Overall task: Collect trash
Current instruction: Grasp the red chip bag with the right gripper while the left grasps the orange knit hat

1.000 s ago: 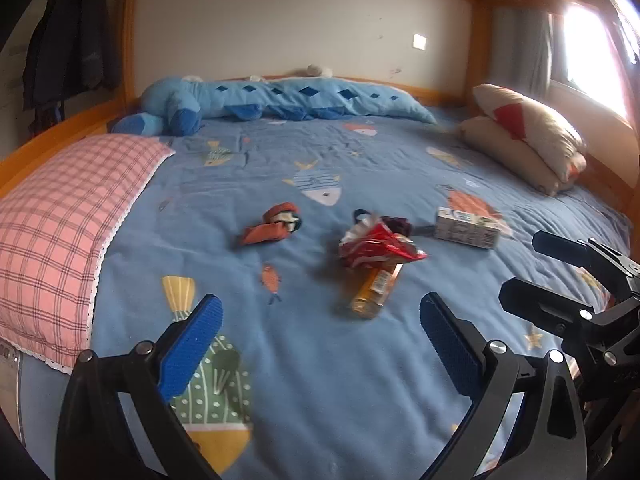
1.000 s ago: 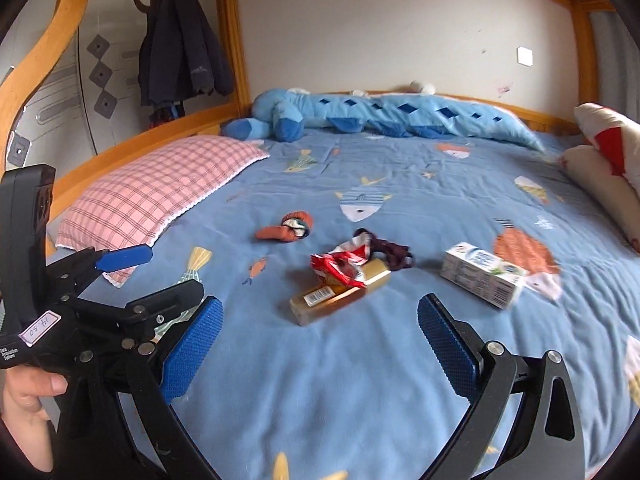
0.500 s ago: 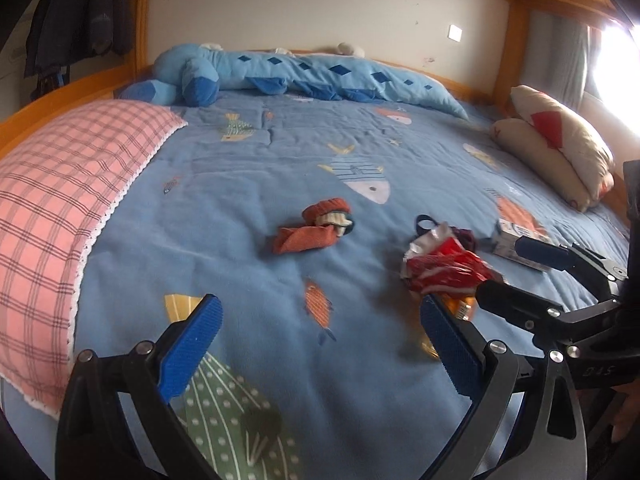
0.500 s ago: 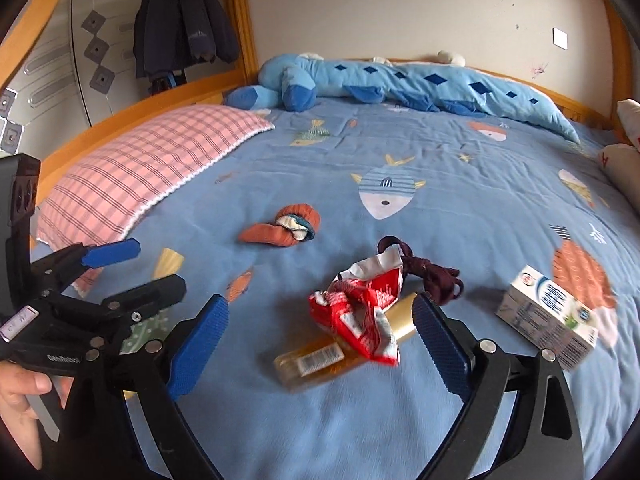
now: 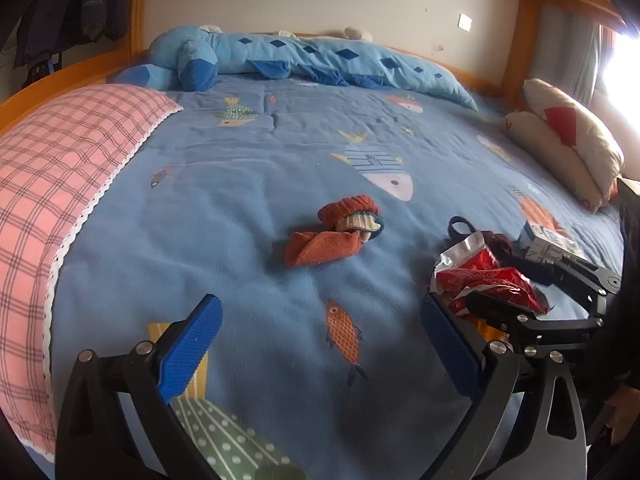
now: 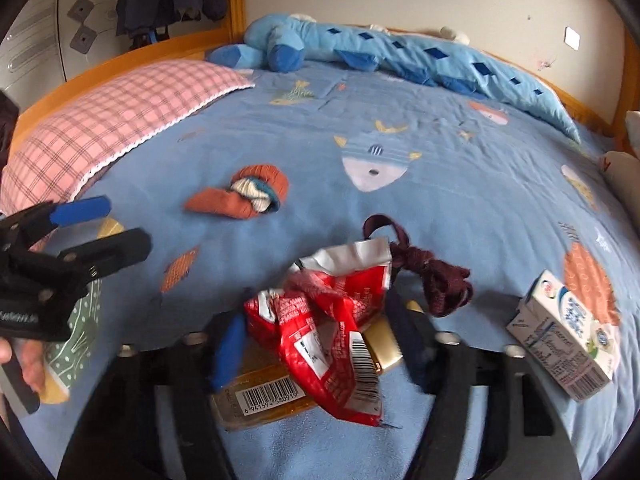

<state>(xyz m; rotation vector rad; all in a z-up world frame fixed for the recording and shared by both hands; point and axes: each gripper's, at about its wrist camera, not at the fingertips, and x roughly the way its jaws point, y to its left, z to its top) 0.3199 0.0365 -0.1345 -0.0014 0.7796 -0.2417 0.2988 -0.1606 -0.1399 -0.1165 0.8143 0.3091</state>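
A crumpled red snack wrapper [image 6: 332,316] lies on an amber bottle [image 6: 264,398] with a gold cap on the blue bedspread. My right gripper [image 6: 320,344] straddles the wrapper, its blurred fingers close on either side; whether they grip it I cannot tell. The wrapper also shows in the left wrist view [image 5: 484,276], with the right gripper [image 5: 532,288] over it. A white milk carton [image 6: 568,344] lies to the right. My left gripper [image 5: 320,344] is open and empty, hovering above the bedspread to the left.
An orange sock bundle [image 6: 248,194] and a dark red cord [image 6: 432,276] lie near the wrapper. A pink plaid pillow [image 5: 60,184] is at left, a blue plush toy [image 5: 312,58] along the wall, cushions [image 5: 568,152] at right.
The right gripper moved forward and down onto the wrapper and its fingers narrowed around it. The left gripper moved forward and stayed open.
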